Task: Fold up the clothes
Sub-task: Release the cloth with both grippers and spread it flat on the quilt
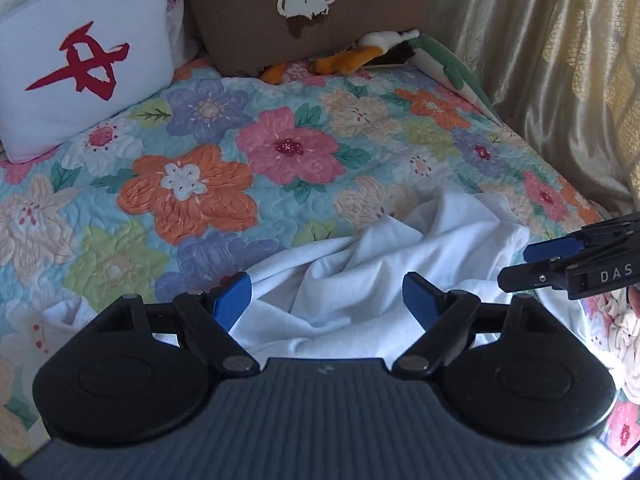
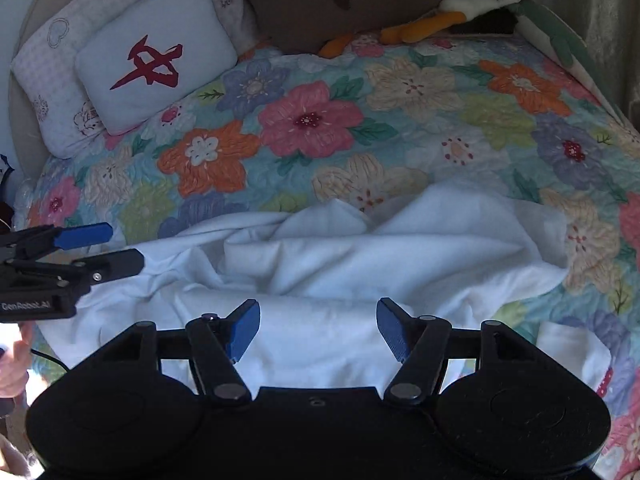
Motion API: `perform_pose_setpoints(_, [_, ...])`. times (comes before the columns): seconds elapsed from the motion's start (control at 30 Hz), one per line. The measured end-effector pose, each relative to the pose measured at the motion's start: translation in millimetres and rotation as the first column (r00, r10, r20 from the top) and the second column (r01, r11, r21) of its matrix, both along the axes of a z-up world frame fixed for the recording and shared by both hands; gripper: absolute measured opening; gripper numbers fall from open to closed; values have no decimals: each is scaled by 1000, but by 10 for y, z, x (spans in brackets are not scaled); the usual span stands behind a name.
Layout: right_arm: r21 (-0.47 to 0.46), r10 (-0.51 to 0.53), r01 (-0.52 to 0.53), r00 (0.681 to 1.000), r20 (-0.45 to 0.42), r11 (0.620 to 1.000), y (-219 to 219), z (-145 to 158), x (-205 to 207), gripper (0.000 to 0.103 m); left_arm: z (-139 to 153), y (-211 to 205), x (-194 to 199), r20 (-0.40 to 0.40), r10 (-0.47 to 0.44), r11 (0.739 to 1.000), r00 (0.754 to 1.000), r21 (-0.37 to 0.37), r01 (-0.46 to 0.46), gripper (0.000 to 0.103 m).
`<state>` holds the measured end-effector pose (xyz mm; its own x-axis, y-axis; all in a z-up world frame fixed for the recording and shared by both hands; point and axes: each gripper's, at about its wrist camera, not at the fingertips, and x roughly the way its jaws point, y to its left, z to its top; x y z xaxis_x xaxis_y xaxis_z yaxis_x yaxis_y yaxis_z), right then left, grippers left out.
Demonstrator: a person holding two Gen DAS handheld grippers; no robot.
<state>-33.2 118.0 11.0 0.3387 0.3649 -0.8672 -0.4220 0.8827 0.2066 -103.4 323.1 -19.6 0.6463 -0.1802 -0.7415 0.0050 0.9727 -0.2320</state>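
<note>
Lying crumpled on a floral quilt [image 1: 200, 168], a white garment [image 1: 372, 280] awaits folding, bunched in ridges near the bed's front edge. The left gripper [image 1: 328, 300] hovers over the cloth with its blue-padded jaws spread wide, holding nothing; the right gripper [image 2: 318, 330] hangs likewise above the fabric, jaws parted and empty. At the head of the bed rest a white pillow with a red character [image 1: 80, 60], a brown cushion [image 1: 304, 8] and an orange-and-white plush toy [image 2: 440, 20]. A golden curtain [image 1: 560, 60] flanks the bed.
</note>
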Motion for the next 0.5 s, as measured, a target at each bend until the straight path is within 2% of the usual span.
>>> perform_pose_setpoints(0.13, [2,-12,12,1000,-18,1000,217,-190,331,70,-275,19,254,-19,3,1000,1000,1,-3,83])
perform_pose_setpoints(0.23, [-9,6,-6,1000,17,1000,319,-317,437,70,-401,92,299,42,101,989,994,104,-105,83])
perform_pose_setpoints(0.27, [-12,20,-20,999,25,1000,353,-354,467,70,-421,135,324,58,108,987,992,116,-114,83])
perform_pose_setpoints(0.4, [-38,66,-65,997,28,997,487,-523,663,70,-613,273,454,16,70,997,997,24,-70,83])
perform_pose_setpoints(0.5, [-77,5,-4,1000,8,997,514,-724,891,73,-805,207,536,-43,10,1000,999,22,-10,83])
